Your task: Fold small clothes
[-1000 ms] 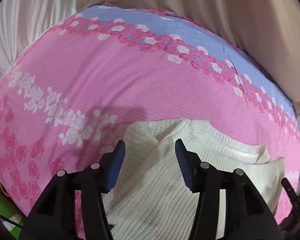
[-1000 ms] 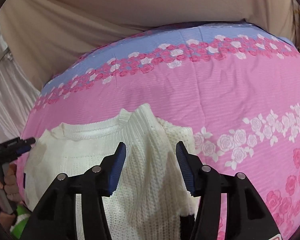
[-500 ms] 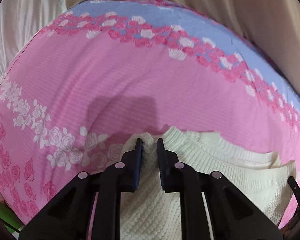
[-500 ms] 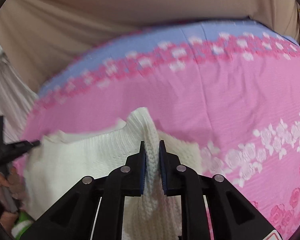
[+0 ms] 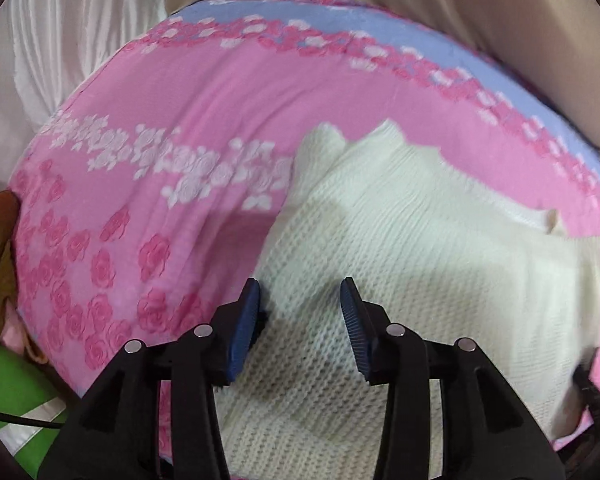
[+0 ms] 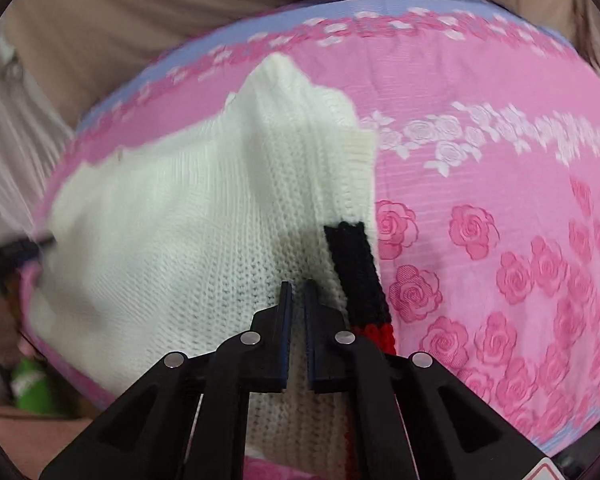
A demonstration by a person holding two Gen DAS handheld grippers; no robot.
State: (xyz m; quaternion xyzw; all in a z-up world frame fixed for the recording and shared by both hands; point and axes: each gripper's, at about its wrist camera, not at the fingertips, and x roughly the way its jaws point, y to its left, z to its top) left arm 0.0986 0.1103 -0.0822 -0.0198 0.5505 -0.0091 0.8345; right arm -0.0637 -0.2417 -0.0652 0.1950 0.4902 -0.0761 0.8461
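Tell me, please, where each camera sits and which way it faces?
Left wrist: on the left claw, looking along its open fingers, over the sweater and pink sheet.
Right wrist: on the right claw, fingers shut on the sweater beside its black stripe.
Shared: sweater, sheet; each shows only its own claw clearly.

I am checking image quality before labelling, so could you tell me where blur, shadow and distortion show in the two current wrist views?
Left wrist view: the rose-print sheet is smeared by motion, a shadow falls on the white knit sweater ahead of the left gripper. Right wrist view: edges blur at left, the black stripe stays fairly sharp. Both: fisheye bulges the bed.
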